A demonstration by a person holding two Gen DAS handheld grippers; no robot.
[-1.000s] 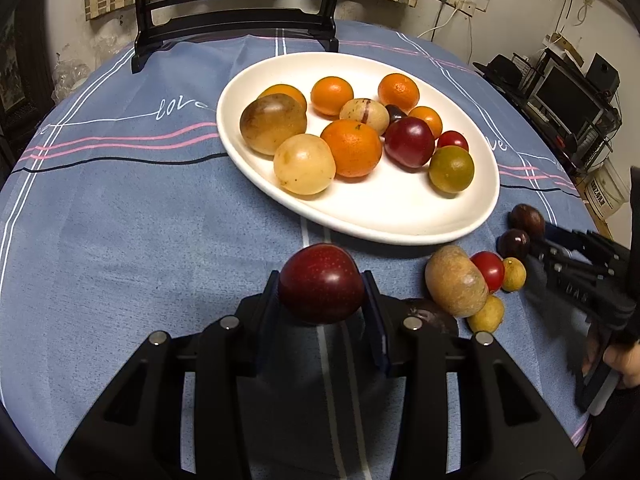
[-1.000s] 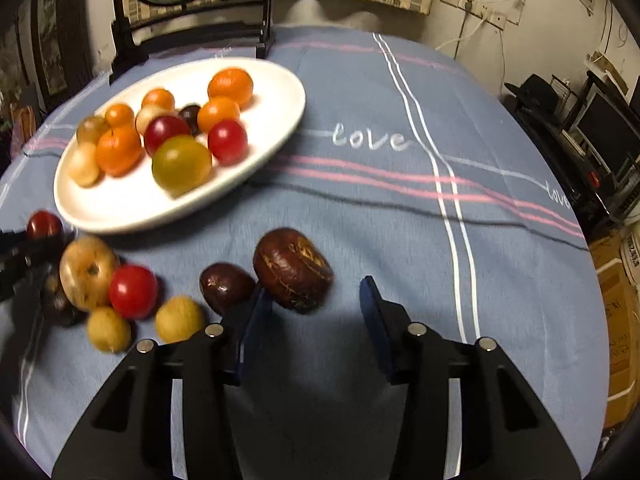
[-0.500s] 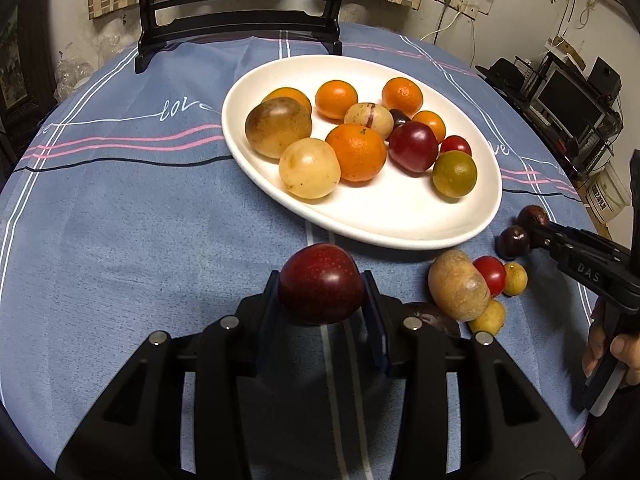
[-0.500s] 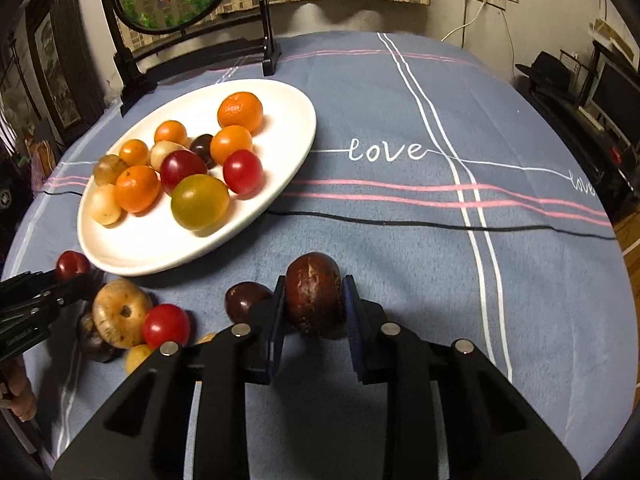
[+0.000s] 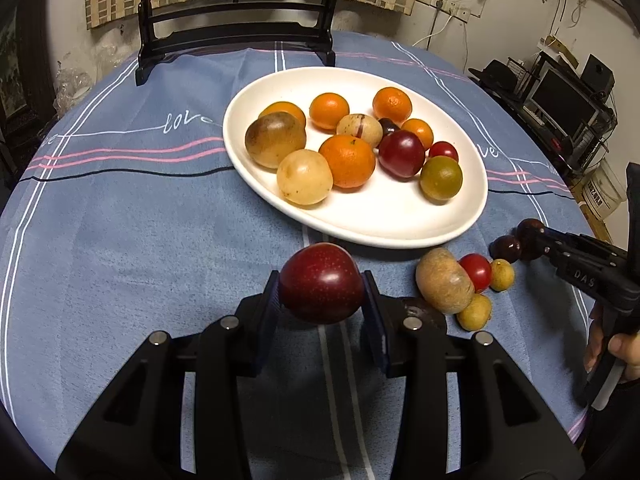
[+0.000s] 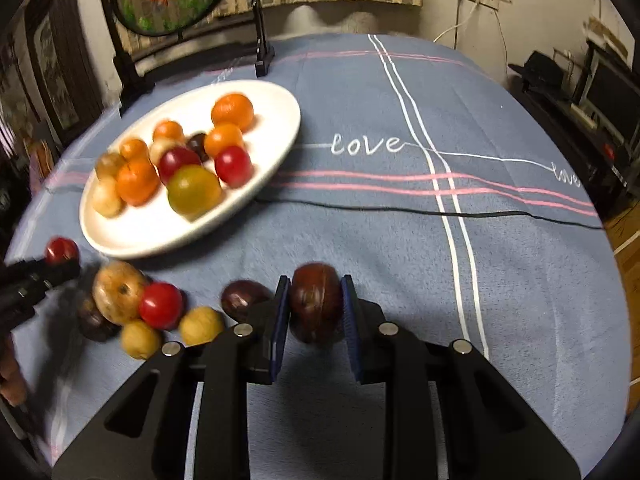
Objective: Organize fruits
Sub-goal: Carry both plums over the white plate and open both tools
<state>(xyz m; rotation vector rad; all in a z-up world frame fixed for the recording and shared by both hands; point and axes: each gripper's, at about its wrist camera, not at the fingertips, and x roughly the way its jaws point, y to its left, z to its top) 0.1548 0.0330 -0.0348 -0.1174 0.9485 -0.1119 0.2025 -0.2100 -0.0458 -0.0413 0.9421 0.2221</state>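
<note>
My left gripper (image 5: 322,300) is shut on a dark red plum (image 5: 322,282), held above the cloth just in front of the white plate (image 5: 400,224). The plate holds several oranges, plums and pale fruits. My right gripper (image 6: 314,312) is shut on a dark brown passion fruit (image 6: 315,306), lifted off the cloth; it also shows at the right of the left wrist view (image 5: 530,234). Loose fruit lies between the grippers: a brown pear-like fruit (image 5: 444,280), a red tomato (image 5: 476,272), small yellow fruits (image 5: 475,312) and a dark plum (image 5: 506,249).
A round picture on a black stand (image 5: 236,36) is at the table's far edge behind the plate. The table has a blue cloth (image 6: 400,216) with "love" lettering and stripes. Shelves with electronics (image 5: 560,96) are off to the right.
My right gripper closed on the dark brown passion fruit and lifted it off the cloth. My left gripper kept its hold on the red plum and rose slightly.
</note>
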